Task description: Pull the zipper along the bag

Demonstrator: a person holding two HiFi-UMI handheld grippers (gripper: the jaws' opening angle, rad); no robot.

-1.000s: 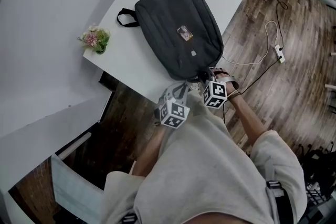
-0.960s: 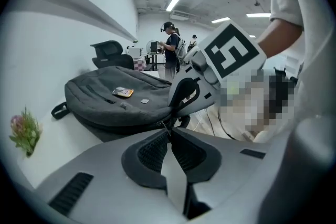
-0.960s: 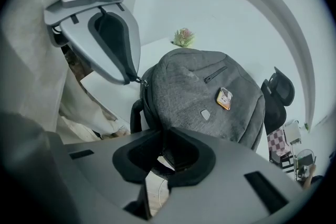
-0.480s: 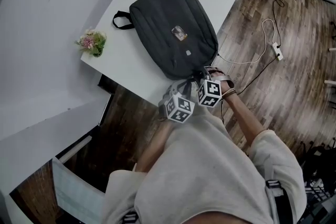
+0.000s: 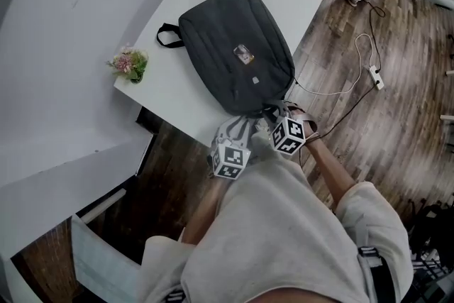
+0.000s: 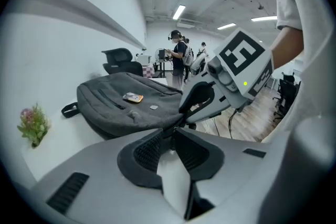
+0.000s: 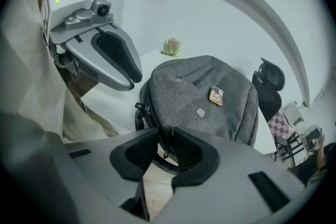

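While left gripper (image 6: 172, 132) and right gripper (image 7: 164, 136) jaws, just opened, straddle the dark grey fabric backpack (image 7: 210, 107)'s edge ungripped, closing could miss the small dangling zipper pull (image 7: 167, 153).

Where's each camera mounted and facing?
Left gripper view: on the left gripper, along its jaws, just opening, backpack's edge between; right gripper shows.
Right gripper view: on that gripper, jaws just opening, backpack's edge between; left gripper shows.
Head view: on the head, facing down at backpack, table; torso, both grippers show.
All share the backpack.
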